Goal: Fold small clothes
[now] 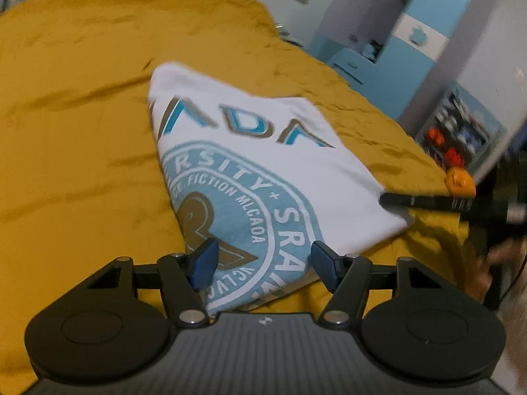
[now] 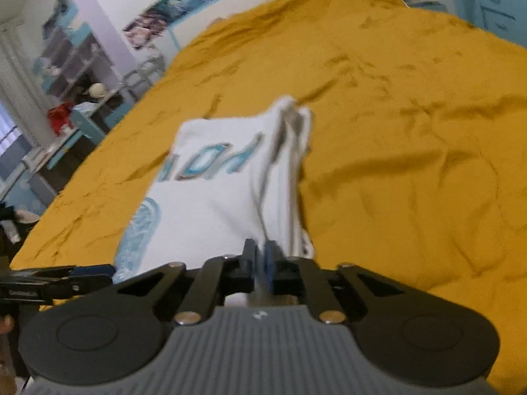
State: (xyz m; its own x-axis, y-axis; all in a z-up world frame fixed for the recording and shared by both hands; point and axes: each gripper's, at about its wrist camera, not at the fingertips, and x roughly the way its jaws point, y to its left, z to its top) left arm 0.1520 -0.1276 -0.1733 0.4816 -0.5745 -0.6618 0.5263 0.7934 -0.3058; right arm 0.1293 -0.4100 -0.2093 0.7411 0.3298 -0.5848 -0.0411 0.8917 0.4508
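On the mustard-yellow bedspread (image 1: 82, 125) the folded white printed T-shirt (image 1: 250, 171) could fall open if the right gripper (image 2: 262, 260), jaws pinching its 4 o'clock edge, tugs while the left gripper (image 1: 262, 261) gapes empty.

Left tongs (image 1: 263, 265) spread wide and angled down, right tongs (image 2: 260, 263) nearly closed, pinching cloth

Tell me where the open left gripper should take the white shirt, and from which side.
Left gripper should take the white shirt at its near printed hem corner, coming from the near edge, low over the yellow bedspread. That edge lies flat and free; the right gripper already pinches the other side.
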